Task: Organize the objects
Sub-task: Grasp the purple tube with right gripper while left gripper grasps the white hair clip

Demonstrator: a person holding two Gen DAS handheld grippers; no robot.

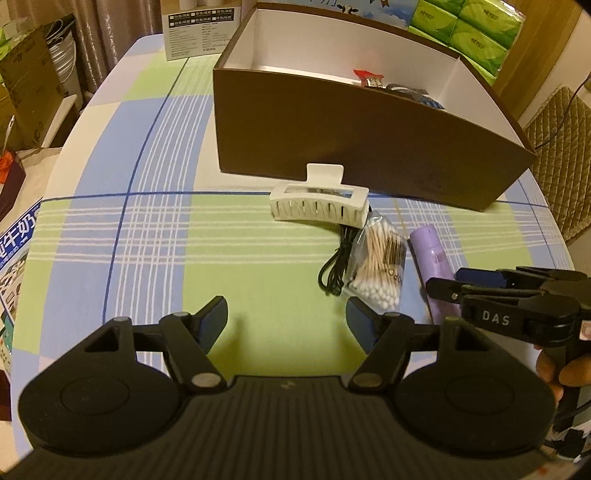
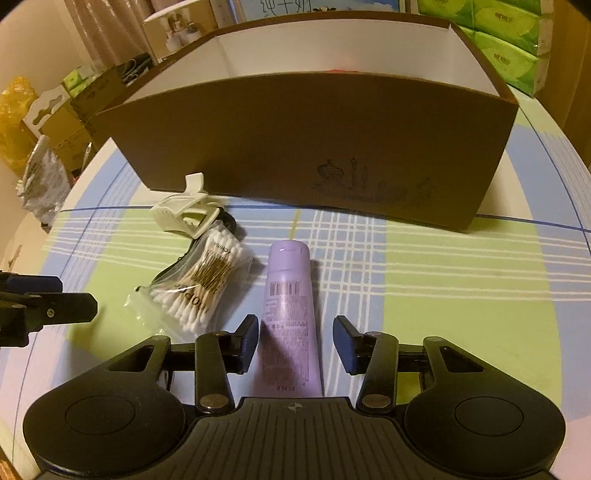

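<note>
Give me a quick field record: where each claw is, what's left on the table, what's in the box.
right claw: straddling the purple tube, right pad clear of it
left claw: open, empty, over bare tablecloth
left on table: hair clip, cotton swab bag, black cable, tube
box: open, few small items inside

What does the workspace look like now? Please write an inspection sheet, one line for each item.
Surface: table with checked cloth, green, blue and white.
Job's things: open brown box with some items inside; white hair clip, bag of cotton swabs and purple tube lie in front of it.
Clutter: nothing seen on the cloth.
Grippers: left claw open over bare cloth; right claw astride the tube, left pad at it, right pad clear.
Cables: black cord coiled beside the swabs.
Surroundings: green tissue packs, cartons, a chair.
</note>
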